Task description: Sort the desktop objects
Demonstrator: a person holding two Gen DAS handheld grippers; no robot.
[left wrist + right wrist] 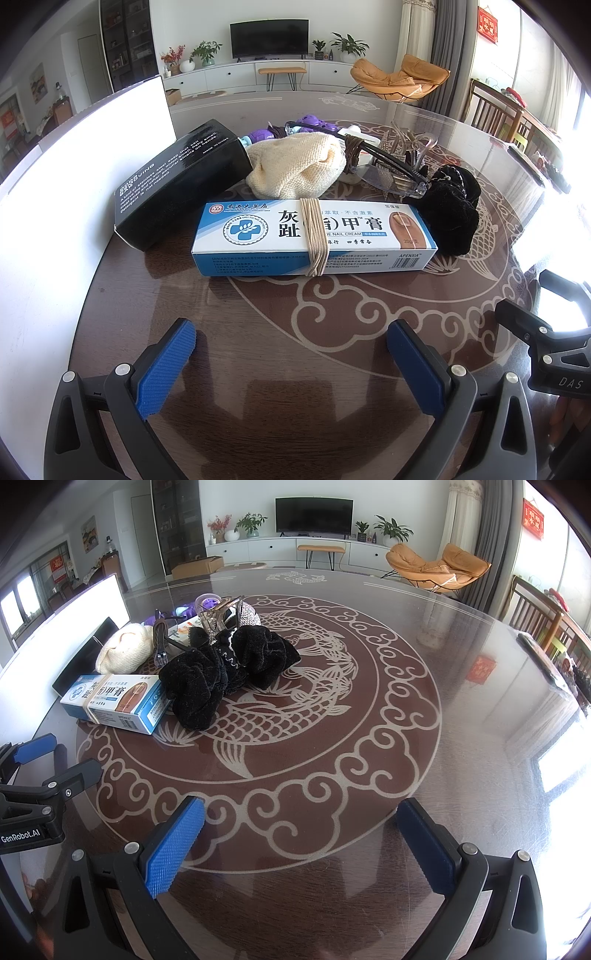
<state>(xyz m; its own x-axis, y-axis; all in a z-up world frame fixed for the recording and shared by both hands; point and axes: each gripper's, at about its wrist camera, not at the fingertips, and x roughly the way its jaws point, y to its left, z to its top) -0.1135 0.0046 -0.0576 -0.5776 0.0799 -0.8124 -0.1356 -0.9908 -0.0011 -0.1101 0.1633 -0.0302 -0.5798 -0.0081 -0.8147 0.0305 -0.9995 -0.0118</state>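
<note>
While both claws are wide open and hold nothing, the left gripper (291, 343) faces a blue-and-white cardboard cream box (314, 236). The right gripper (301, 821) hangs above the brown glass-topped table (369, 775), near a black velvet scrunchie (225, 672).

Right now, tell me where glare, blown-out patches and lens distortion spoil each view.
Left wrist view: the white board at left is blown out with no detail, and the right edge washes to white; the table rim bows from the fisheye. Right wrist view: window glare whitens the lower right of the glass top, haze dulls the far side, yet the black scrunchie and nail cream box stay sharp.
</note>
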